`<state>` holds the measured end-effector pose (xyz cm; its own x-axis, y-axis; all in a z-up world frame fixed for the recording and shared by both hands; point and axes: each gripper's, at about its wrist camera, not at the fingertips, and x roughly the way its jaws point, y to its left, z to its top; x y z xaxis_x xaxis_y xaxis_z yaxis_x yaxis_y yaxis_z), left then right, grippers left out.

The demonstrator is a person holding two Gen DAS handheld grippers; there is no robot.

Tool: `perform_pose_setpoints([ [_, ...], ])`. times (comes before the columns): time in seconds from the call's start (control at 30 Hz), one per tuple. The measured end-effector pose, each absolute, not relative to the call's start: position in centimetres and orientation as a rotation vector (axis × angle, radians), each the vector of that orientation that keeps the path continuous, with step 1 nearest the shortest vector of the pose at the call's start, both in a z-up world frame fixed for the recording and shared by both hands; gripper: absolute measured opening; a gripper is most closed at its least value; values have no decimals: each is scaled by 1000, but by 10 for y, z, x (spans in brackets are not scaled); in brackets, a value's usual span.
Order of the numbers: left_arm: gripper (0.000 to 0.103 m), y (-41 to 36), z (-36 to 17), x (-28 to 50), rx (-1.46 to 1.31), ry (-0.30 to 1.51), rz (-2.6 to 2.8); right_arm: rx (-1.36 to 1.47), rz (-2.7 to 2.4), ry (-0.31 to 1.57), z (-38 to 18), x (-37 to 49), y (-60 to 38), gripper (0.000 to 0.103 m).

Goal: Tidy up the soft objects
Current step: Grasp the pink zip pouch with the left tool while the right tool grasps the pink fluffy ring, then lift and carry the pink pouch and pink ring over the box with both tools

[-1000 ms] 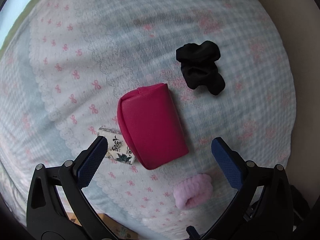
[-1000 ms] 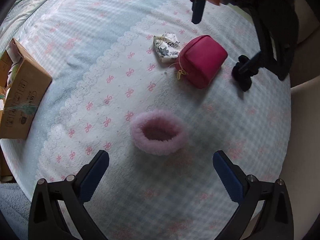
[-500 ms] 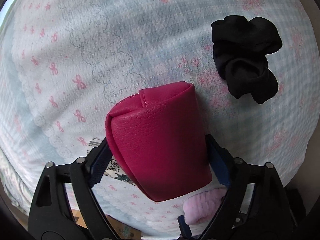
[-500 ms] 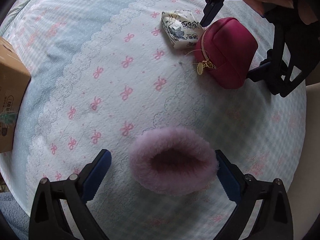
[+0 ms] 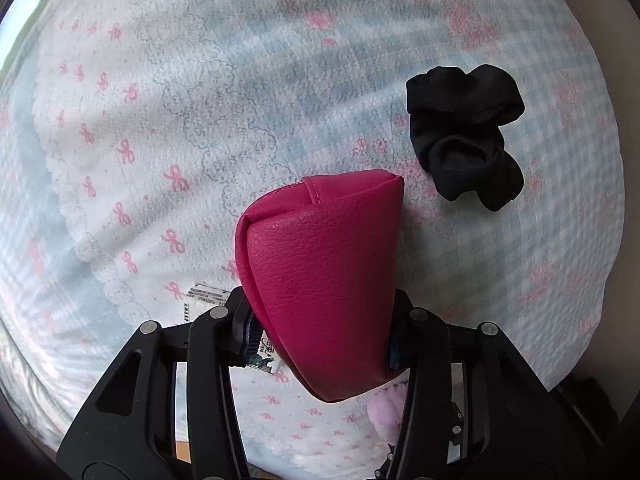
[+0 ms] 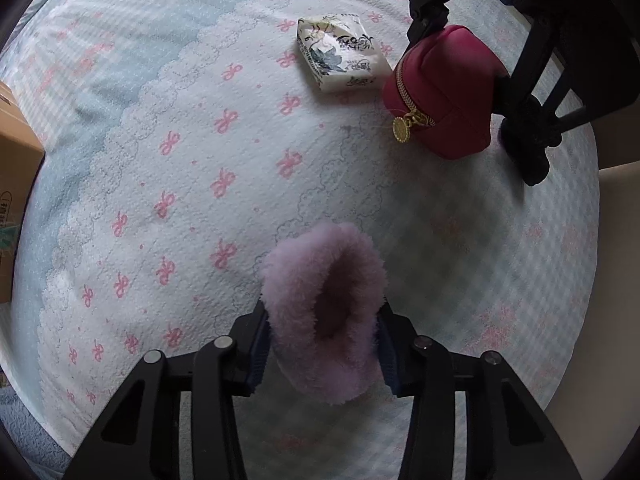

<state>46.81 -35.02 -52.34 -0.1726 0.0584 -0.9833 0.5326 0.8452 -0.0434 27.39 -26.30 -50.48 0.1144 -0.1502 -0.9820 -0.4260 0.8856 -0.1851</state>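
Note:
My left gripper (image 5: 320, 332) is shut on a red leather pouch (image 5: 320, 276), squeezing its sides. The pouch also shows in the right wrist view (image 6: 448, 88) with a gold zip charm, held by the left gripper (image 6: 452, 52). My right gripper (image 6: 322, 344) is shut on a fluffy pink scrunchie (image 6: 320, 308), pinched into a tall oval. A black sock bundle (image 5: 464, 132) lies on the bed to the right of the pouch. A white floral tissue pack (image 6: 342, 52) lies left of the pouch; a bit of it shows under the left gripper (image 5: 204, 300).
Everything lies on a bedspread (image 6: 180, 140) with a blue check and pink bows. A cardboard box (image 6: 12, 208) stands at the left edge of the bed. A beige surface (image 6: 608, 280) borders the bed on the right.
Both grippers have come down and closed: the left one on the red pouch, the right one on the pink scrunchie, which is now squeezed narrow.

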Motion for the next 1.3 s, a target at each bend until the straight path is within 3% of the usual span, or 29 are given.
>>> perform_pose_setpoints([
  [0.13, 40, -336, -511, 472, 454, 1685, -453, -464, 189, 1450, -497, 273, -273, 31],
  [0.67, 39, -298, -425, 443, 374, 1586, -479, -404, 82, 1377, -407, 253, -294, 29],
  [1.3, 39, -199, -271, 350, 186, 1396, -399, -432, 66, 1186, -275, 204, -257, 28],
])
